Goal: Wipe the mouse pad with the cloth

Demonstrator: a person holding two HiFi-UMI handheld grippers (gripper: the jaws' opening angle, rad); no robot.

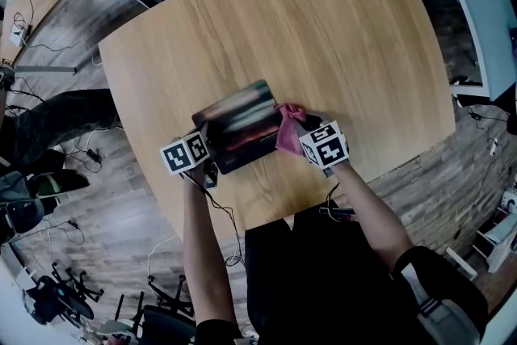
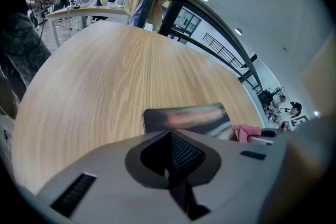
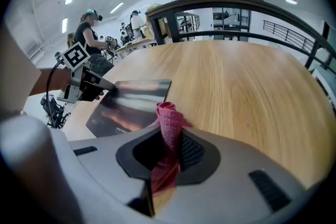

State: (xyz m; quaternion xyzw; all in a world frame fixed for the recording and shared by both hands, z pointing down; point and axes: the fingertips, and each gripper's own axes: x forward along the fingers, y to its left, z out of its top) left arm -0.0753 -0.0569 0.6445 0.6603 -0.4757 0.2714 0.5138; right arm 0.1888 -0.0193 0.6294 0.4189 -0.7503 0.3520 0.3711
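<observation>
My left fingers [image 2: 185, 152] pinched the dark rectangular mouse pad [image 1: 238, 125], right fingers [image 3: 190, 152] clamped the pink cloth [image 3: 168, 118]; I feared a hard stroke would tug the pad loose.

Open table [image 1: 339, 36] beyond mouse pad [image 1: 240, 125], left tool [image 3: 107, 88] at its corner; railing [image 3: 236, 2] behind

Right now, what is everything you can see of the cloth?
The cloth is pink-red with a soft, towel-like weave. It is bunched into a narrow wad and pinched between the shut right tongs, with its rolled top sticking out past their tips. In the head view it overlaps the right edge of the dark mouse pad; whether it presses on the pad cannot be told.
</observation>
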